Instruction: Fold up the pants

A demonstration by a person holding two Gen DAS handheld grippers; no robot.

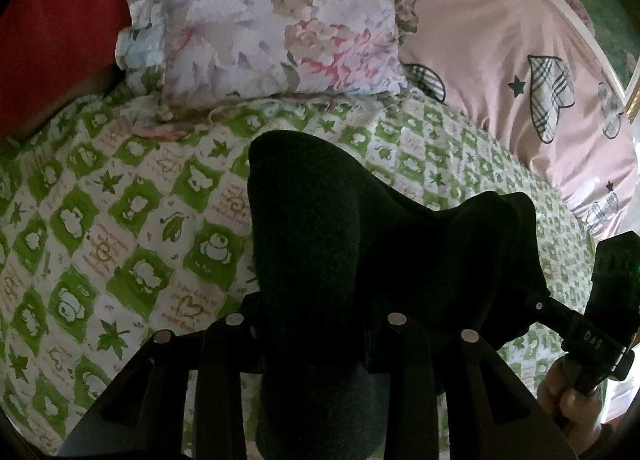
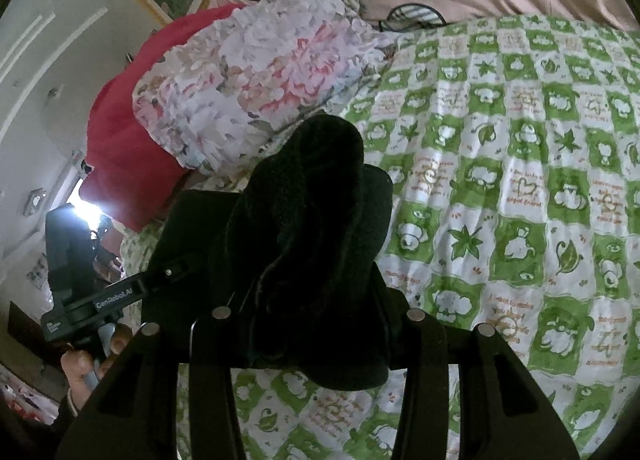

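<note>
The black pants (image 1: 360, 244) hang bunched between both grippers, lifted above the green and white bedsheet (image 1: 120, 220). My left gripper (image 1: 316, 340) is shut on a thick fold of the pants, which drapes over and hides its fingertips. In the right wrist view my right gripper (image 2: 316, 324) is shut on another bunch of the pants (image 2: 316, 220), its fingertips also hidden by cloth. The right gripper also shows at the right edge of the left wrist view (image 1: 600, 316). The left gripper shows at the left of the right wrist view (image 2: 92, 288), close beside the right one.
A floral pillow (image 1: 264, 20) lies at the head of the bed. A pink quilt with plaid hearts (image 1: 520, 60) is bunched to its right. A red cloth (image 1: 60, 20) lies left of the pillow. The bedsheet (image 2: 520, 200) spreads wide to the right.
</note>
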